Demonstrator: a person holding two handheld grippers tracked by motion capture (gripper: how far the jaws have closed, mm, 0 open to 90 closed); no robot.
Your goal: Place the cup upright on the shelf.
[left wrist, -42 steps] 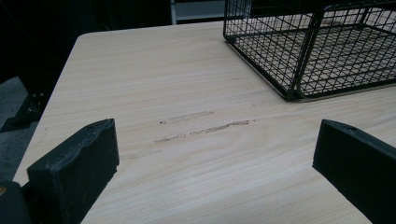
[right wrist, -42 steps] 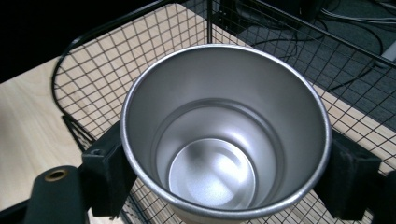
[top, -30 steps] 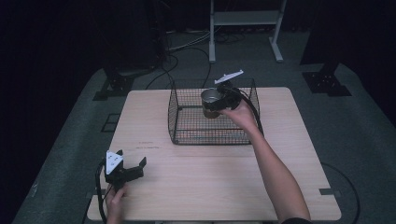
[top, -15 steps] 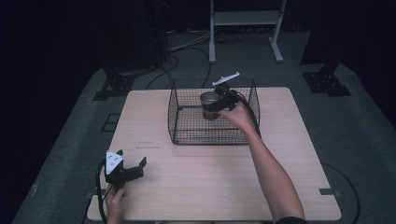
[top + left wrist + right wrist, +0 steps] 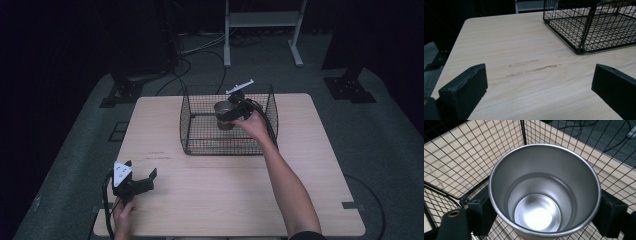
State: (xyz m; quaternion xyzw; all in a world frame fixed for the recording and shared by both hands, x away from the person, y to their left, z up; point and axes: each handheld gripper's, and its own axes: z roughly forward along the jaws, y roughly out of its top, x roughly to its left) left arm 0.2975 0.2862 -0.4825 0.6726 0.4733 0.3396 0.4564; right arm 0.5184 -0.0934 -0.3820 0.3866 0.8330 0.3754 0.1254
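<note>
A steel cup (image 5: 223,114) hangs upright inside the black wire basket (image 5: 200,145), and my right gripper (image 5: 234,111) is shut on it. In the right gripper view the cup (image 5: 544,192) is empty with its mouth facing the camera. The black pads (image 5: 482,212) press its wall from both sides, and basket mesh (image 5: 456,157) lies around and beneath it. My left gripper (image 5: 131,182) rests near the table's front left corner, open and holding nothing. In the left gripper view the left gripper (image 5: 539,85) has its jaws spread wide over bare wood.
The light wooden table (image 5: 320,200) carries the basket at its back middle. A basket corner (image 5: 580,50) stands ahead and to the right of the left gripper. Faint scuff marks (image 5: 534,68) cross the wood. Cables and a white stand (image 5: 262,22) lie on the floor beyond the table.
My right gripper has carried the cup slightly left and lower inside the basket. The left gripper has stayed put.
</note>
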